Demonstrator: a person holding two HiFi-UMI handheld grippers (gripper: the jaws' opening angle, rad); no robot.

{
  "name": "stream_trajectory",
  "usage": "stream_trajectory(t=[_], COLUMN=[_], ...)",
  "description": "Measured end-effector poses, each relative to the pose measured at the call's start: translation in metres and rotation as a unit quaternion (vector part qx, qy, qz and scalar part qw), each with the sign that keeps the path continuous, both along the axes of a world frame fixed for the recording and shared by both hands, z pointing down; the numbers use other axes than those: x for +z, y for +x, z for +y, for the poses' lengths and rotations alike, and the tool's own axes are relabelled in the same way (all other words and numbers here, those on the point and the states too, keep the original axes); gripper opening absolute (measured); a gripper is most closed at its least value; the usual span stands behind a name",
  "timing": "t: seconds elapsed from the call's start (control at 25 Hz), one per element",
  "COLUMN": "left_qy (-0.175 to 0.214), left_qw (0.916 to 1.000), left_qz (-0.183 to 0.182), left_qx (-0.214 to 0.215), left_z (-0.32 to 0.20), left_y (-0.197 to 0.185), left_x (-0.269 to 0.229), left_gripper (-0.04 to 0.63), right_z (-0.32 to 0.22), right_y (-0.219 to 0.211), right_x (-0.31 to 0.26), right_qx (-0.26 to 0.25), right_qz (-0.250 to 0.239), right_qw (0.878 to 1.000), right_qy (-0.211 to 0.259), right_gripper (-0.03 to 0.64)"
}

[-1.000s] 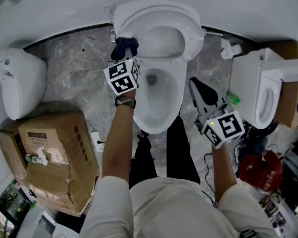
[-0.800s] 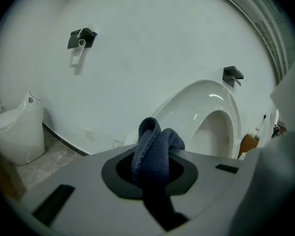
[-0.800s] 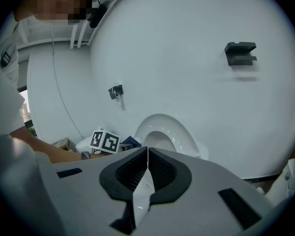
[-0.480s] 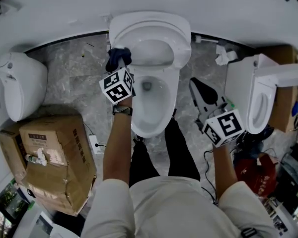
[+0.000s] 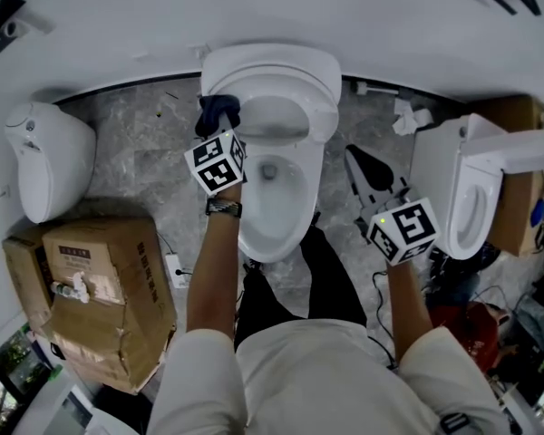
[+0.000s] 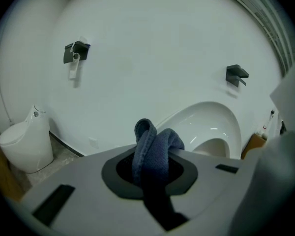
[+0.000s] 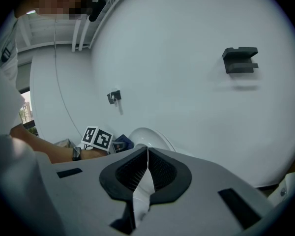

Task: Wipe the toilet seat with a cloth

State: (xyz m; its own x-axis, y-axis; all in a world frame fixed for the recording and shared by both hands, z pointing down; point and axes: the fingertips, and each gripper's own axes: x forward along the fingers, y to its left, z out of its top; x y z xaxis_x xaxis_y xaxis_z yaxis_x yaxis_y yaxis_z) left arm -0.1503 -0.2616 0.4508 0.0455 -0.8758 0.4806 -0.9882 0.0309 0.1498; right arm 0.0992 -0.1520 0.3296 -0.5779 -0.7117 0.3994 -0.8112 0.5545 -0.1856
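Observation:
The white toilet point(image 5: 276, 198) stands against the wall with its seat point(image 5: 319, 89) raised. My left gripper point(image 5: 216, 123) is shut on a dark blue cloth point(image 5: 218, 110), which sits at the raised seat's left edge. In the left gripper view the cloth point(image 6: 155, 149) bulges up between the jaws, with the seat point(image 6: 214, 124) behind it. My right gripper point(image 5: 354, 157) hovers to the right of the bowl, shut with nothing in it. In the right gripper view its jaws point(image 7: 146, 154) meet, and the toilet point(image 7: 150, 135) and cloth point(image 7: 120, 144) show beyond them.
A second white toilet point(image 5: 467, 188) stands at the right and a white ceramic fixture point(image 5: 45, 157) at the left. Cardboard boxes point(image 5: 100, 288) fill the lower left. Crumpled paper point(image 5: 408, 116) lies by the wall. The person's legs point(image 5: 295, 284) stand before the bowl.
The left gripper has lifted a little with the cloth beside the seat's left edge. The right gripper has shifted slightly and stayed shut.

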Motion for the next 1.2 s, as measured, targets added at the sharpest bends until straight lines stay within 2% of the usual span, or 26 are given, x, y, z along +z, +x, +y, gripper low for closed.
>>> stream_trajectory(t=[0.16, 0.48, 0.88, 1.04, 1.2], left_qy=[0.006, 0.017, 0.008, -0.001, 0.017], left_qw=[0.9998, 0.9995, 0.9986, 0.9966, 0.9929], left_qz=[-0.005, 0.004, -0.007, -0.007, -0.009], left_qx=[0.019, 0.026, 0.052, 0.082, 0.117], left_z=[-0.006, -0.013, -0.018, -0.017, -0.015], left_y=[0.019, 0.043, 0.085, 0.107, 0.124], left_x=[-0.019, -0.041, -0.061, -0.066, -0.081], left_gripper=[0.043, 0.043, 0.042, 0.041, 0.043], right_z=[-0.007, -0.022, -0.049, -0.062, -0.077], right_y=[0.007, 0.025, 0.035, 0.027, 0.012], right_x=[-0.004, -0.009, -0.020, -0.021, -0.015], right_qx=[-0.001, 0.000, -0.012, -0.030, -0.058], right_qz=[-0.002, -0.002, 0.017, 0.007, 0.018], right_qw=[1.000, 1.000, 1.000, 1.000, 0.998], right_qy=[0.004, 0.014, 0.010, -0.001, 0.002], right_gripper=[0.029, 0.029, 0.029, 0.029, 0.031])
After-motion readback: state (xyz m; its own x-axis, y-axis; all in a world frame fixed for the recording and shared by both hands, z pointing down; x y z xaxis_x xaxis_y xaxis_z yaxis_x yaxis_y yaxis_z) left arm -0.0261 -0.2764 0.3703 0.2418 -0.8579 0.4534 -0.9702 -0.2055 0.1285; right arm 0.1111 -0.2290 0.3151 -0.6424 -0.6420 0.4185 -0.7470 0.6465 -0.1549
